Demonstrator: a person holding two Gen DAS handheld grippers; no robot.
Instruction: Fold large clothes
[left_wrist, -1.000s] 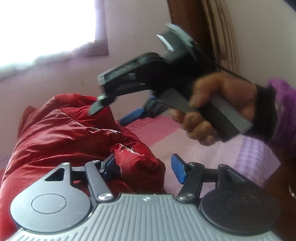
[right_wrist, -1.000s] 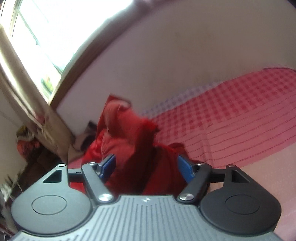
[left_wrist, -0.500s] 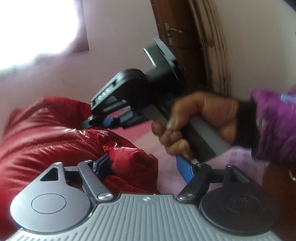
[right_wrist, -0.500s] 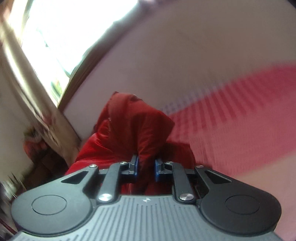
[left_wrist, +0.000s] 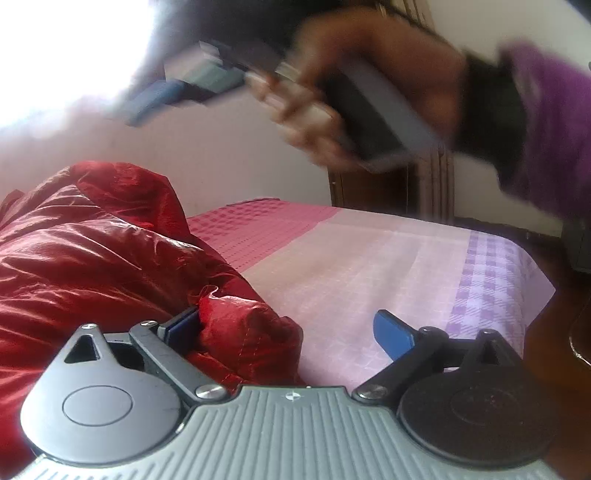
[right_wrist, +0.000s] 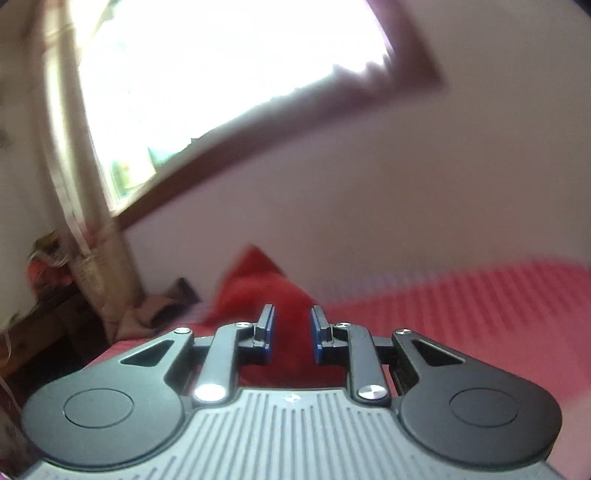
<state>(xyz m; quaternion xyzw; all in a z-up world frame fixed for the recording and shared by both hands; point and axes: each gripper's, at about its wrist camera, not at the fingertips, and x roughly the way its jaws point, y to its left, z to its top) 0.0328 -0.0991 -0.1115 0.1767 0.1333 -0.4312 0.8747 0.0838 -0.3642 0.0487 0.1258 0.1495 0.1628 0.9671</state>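
A shiny red padded jacket (left_wrist: 92, 251) lies heaped on the left of a bed (left_wrist: 369, 258) with a pink and red checked sheet. My left gripper (left_wrist: 286, 325) sits low at the jacket's near edge, its jaws wide and still opening. A bunched fold rests against the left pad (left_wrist: 181, 325), and the right pad (left_wrist: 391, 332) stands well apart. A hand (left_wrist: 369, 74) holds my right gripper (left_wrist: 155, 99) high above the jacket, blurred, with no cloth hanging from it. In the right wrist view my right gripper (right_wrist: 291, 325) has a narrow gap that is opening, and the red jacket (right_wrist: 255, 280) shows through it.
A pale wall rises behind the bed, with a bright window (right_wrist: 203, 74) and a curtain (right_wrist: 74, 184) on the left. A dark wooden door (left_wrist: 388, 192) stands past the bed's far corner. A purple sleeve (left_wrist: 554, 129) crosses the upper right. Clutter (right_wrist: 48, 269) sits under the window.
My right gripper closed on a jacket fold, then rose clear to the top of the left wrist view. My left jaws spread wider, and the fold stayed beside the left pad.
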